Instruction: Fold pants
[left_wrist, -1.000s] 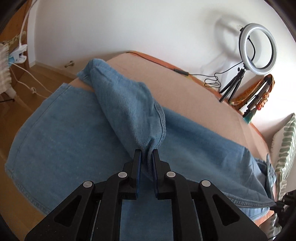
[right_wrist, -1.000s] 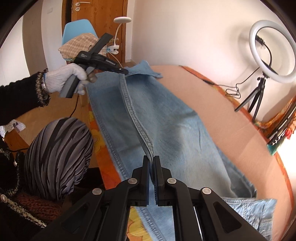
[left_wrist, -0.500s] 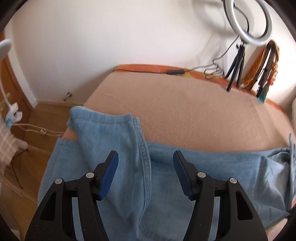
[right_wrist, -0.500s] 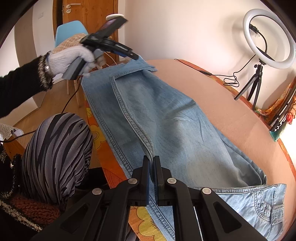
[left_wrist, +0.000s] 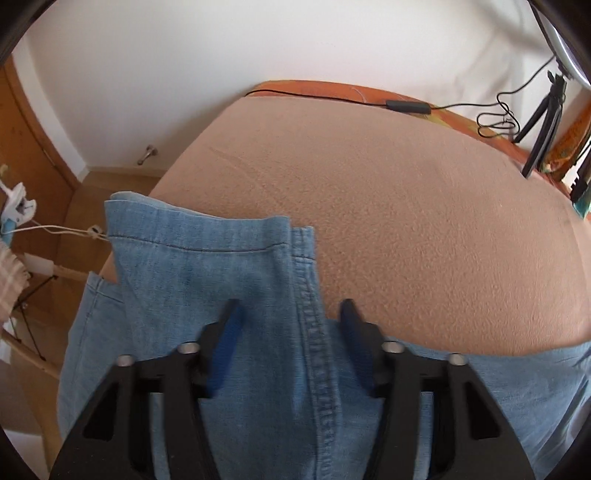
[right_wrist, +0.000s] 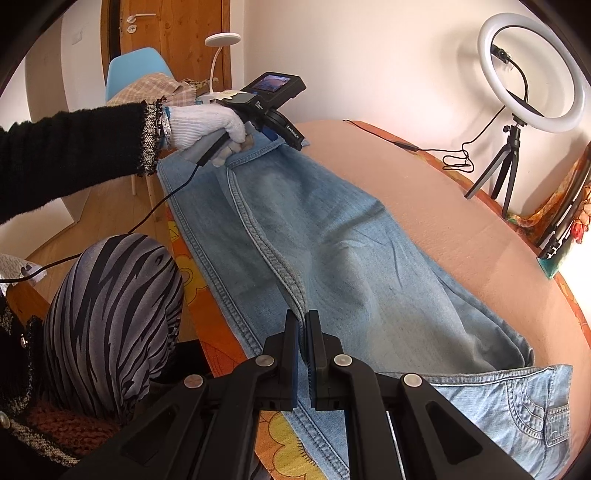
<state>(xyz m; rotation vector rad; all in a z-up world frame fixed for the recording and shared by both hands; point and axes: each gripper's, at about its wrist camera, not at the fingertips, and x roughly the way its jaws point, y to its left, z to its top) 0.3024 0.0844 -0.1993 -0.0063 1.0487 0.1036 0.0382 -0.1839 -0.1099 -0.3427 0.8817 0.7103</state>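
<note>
A peach blanket (left_wrist: 388, 206) covers the bed, and the pants (right_wrist: 332, 236) lie lengthwise along its near edge, one leg folded over the other. The right claw (right_wrist: 303, 332) is clenched on the seam. The left claw (left_wrist: 290, 314), just closing, straddles the hem seam, released.

a ring light (right_wrist: 532, 72) is standing on a small black tripod (right_wrist: 498, 173) at the far edge of the peach blanket (left_wrist: 388, 206), its black cable (right_wrist: 428, 149) trailing along the orange bedspread (right_wrist: 192, 291). a blue chair (right_wrist: 129, 70) with checked cloth (right_wrist: 147, 88) is sitting before a wooden door (right_wrist: 173, 33), beside a white clip lamp (right_wrist: 219, 44).
</note>
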